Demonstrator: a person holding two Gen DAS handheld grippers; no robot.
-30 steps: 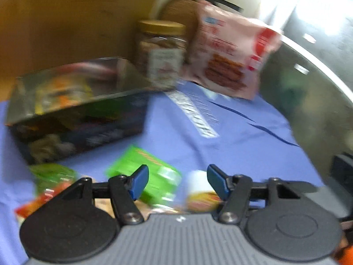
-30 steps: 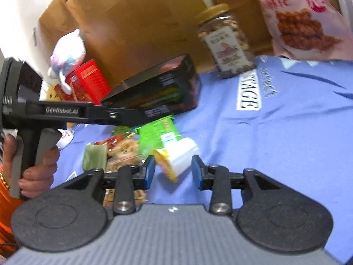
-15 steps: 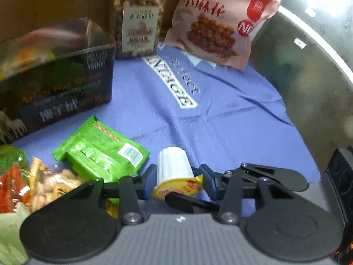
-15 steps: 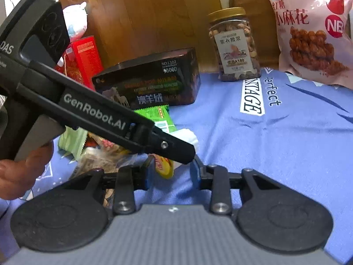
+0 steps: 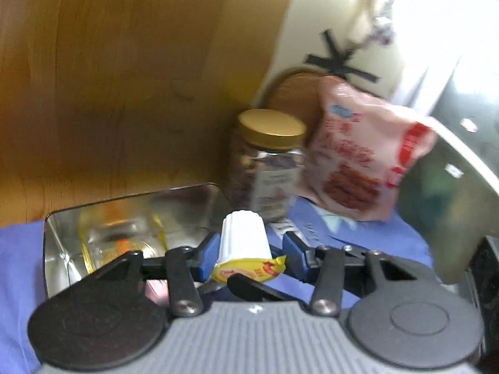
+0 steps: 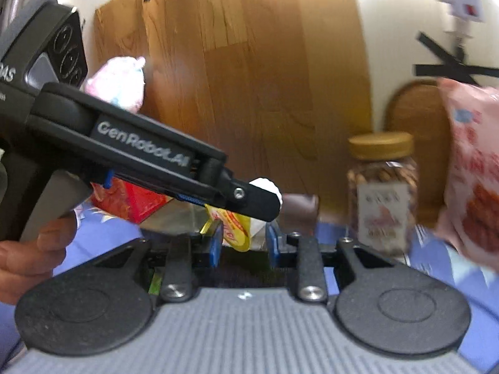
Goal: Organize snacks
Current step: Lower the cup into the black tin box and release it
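A small white ribbed jelly cup (image 5: 244,242) with a yellow foil lid sits between the blue pads of both grippers. My left gripper (image 5: 250,255) is shut on it and holds it in the air just in front of an open metal tin (image 5: 131,215). My right gripper (image 6: 244,245) is also shut on the same cup (image 6: 237,230), and one of its fingers crosses under the cup in the left wrist view. The left gripper's body (image 6: 149,155) crosses the right wrist view from the left.
A nut jar (image 5: 269,165) with a gold lid and a pink snack bag (image 5: 365,162) stand behind on the blue cloth (image 5: 358,233). A red box (image 6: 128,199) and a pink plush toy (image 6: 118,81) sit at the left against a wooden board (image 5: 140,78).
Both grippers have lifted the jelly cup off the cloth and moved it up toward the open tin. The loose packets on the cloth have dropped out of view.
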